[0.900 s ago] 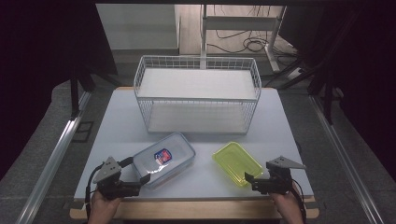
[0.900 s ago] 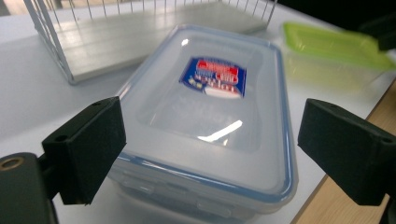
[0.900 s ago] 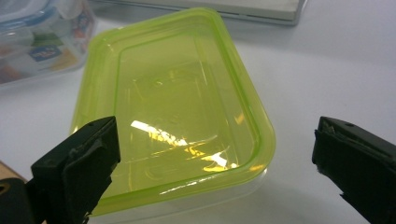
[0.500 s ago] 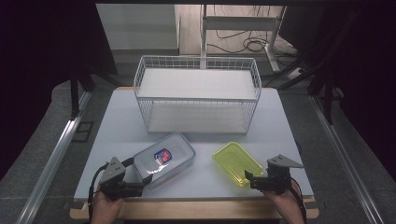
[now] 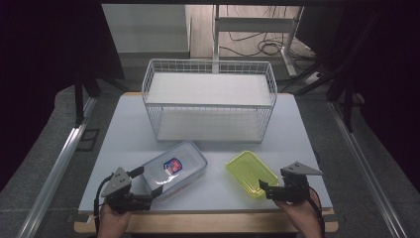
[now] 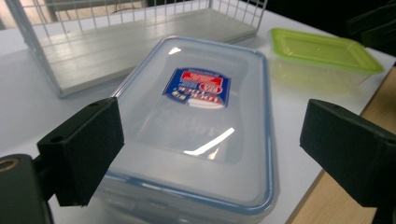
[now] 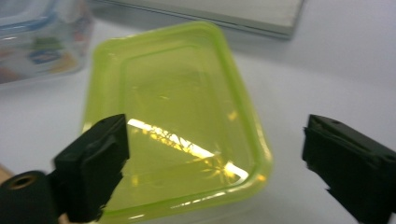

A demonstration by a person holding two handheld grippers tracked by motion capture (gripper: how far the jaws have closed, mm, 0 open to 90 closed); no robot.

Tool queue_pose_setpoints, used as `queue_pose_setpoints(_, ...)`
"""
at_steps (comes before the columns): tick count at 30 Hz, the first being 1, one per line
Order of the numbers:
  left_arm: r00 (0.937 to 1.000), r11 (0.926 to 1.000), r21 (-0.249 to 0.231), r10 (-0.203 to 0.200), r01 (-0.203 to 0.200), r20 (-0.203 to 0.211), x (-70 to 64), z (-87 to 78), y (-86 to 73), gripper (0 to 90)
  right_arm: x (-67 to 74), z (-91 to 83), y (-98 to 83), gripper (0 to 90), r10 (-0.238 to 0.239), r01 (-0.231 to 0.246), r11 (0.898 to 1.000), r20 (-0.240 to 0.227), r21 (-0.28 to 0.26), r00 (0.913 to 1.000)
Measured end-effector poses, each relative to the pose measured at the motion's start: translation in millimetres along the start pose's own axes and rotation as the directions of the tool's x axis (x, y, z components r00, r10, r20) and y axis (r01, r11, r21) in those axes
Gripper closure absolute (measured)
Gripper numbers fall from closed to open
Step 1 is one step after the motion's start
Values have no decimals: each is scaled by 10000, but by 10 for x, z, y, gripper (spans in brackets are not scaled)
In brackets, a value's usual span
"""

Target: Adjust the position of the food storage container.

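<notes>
A clear lidded container point(image 5: 174, 167) with a blue rim and a red-and-blue label lies at the front left of the white table point(image 5: 124, 134). My left gripper point(image 5: 147, 184) is at its near end, open. In the left gripper view the container point(image 6: 196, 116) lies between and ahead of the two black jaws, which stand wide apart without pressing on it. A yellow-green lidded container point(image 5: 251, 172) lies at the front right. My right gripper point(image 5: 267, 189) is at its near corner, open. In the right gripper view the green container point(image 7: 177, 116) lies ahead of the spread jaws.
A white wire basket point(image 5: 210, 99) with a pale board in its bottom stands at the back middle of the table. The table's wooden front edge point(image 5: 208, 220) runs just under both hands. Dark floor, metal rails and cables surround the table.
</notes>
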State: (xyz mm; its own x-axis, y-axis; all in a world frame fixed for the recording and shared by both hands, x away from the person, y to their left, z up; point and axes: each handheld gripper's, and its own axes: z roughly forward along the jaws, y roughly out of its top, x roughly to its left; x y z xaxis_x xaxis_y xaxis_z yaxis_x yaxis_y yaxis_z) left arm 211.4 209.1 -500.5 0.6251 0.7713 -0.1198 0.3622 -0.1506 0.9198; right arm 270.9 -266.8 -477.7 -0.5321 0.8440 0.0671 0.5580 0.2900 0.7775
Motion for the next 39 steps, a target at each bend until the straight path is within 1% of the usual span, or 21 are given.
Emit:
queue_pose_setpoints(3, 9999, 9999, -116, 84, -83, 68, -10, -7, 5, 65, 116, -20, 37, 213, -541, 541, 9985, -127, -49, 9985)
queue_pose_setpoints(5, 9999, 9999, -139, 98, -97, 60, -13, -7, 5, 65, 177, -22, 55, 276, -687, 687, 9976, -438, -19, 9967)
queue_pose_setpoints(7, 9999, 9998, -143, 100, -99, 63, -13, -7, 4, 65, 199, -19, 60, 285, -742, 743, 9972, -544, 5, 9958)
queue_pose_setpoints(8, 9999, 9998, -149, 105, -104, 45, -12, -7, 3, 65, 238, -14, 65, 311, -840, 842, 9964, -629, 1, 9945)
queue_pose_setpoints(9, 9999, 9998, -163, 107, -106, 43, -12, -6, 2, 66, 296, 1, 72, 370, -1116, 1133, 9935, -883, 136, 9898)
queue_pose_setpoints(11, 9999, 9998, -168, 103, -103, 37, -11, -6, 2, 66, 328, 10, 73, 385, -1244, 1268, 9918, -963, 190, 9875)
queue_pose_setpoints(12, 9999, 9998, -171, 98, -97, 40, -9, -5, 1, 66, 388, 30, 74, 459, -1473, 1522, 9879, -1271, 296, 9809)
queue_pose_setpoints(14, 9999, 9998, -169, 95, -94, 48, -8, -4, -1, 66, 444, 51, 74, 500, -1743, 1820, 9825, -1512, 387, 9730)
queue_pose_setpoints(15, 9999, 9998, -162, 90, -89, 55, -8, -2, -2, 66, 444, 51, 74, 500, -1743, 1820, 9825, -1512, 387, 9730)
queue_pose_setpoints(16, 9999, 9998, -159, 88, -87, 59, -7, -1, -3, 66, 516, 77, 71, 554, -1975, 2101, 9763, -1830, 517, 9631)
queue_pose_setpoints(17, 9999, 9998, -157, 90, -89, 67, -6, -1, -4, 66, 546, 92, 68, 573, -2051, 2193, 9741, -1924, 557, 9597)
queue_pose_setpoints(19, 9999, 9998, -155, 84, -83, 75, -5, 0, -5, 66, 567, 102, 64, 599, -2085, 2248, 9725, -2003, 617, 9573)
queue_pose_setpoints(20, 9999, 9998, -158, 87, -86, 71, -5, 0, -5, 66, 620, 142, 49, 620, -2195, 2418, 9670, -2197, 799, 9506)
queue_pose_setpoints(23, 9999, 9999, -147, 74, -73, 73, -2, 1, -8, 67, 646, 163, 43, 633, -2244, 2482, 9651, -2255, 830, 9480)
queue_pose_setpoints(27, 9999, 9999, -112, 76, -75, 75, -3, 9, -11, 68, 652, 165, 42, 667, -2144, 2396, 9675, -2398, 812, 9469)
queue_pose_setpoints(28, 9999, 9999, -108, 89, -88, 65, -5, 11, -11, 68, 657, 155, 42, 691, -2113, 2390, 9683, -2720, 728, 9388)
queue_pose_setpoints(31, 9999, 9999, -90, 99, -98, 78, -6, 13, -11, 69, 680, 153, 44, 716, -2189, 2500, 9649, -2793, 805, 9349)
queue_pose_setpoints(32, 9999, 9999, -81, 95, -95, 81, -4, 14, -12, 69, 692, 174, 31, 738, -2272, 2629, 9599, -2796, 971, 9329)
queue_pose_setpoints(34, 9999, 9999, -84, 97, -96, 80, -4, 13, -12, 69, 692, 186, 22, 742, -2259, 2639, 9584, -2760, 1088, 9342)
queue_pose_setpoints(36, 9999, 9999, -95, 80, -79, 80, -4, 10, -12, 69, 661, 207, 8, 756, -2227, 2641, 9552, -2639, 1333, 9385)
queue_pose_setpoints(39, 9999, 9999, -78, 87, -87, 88, -4, 11, -13, 69, 624, 202, 3, 771, -2156, 2571, 9568, -2623, 1354, 9406)
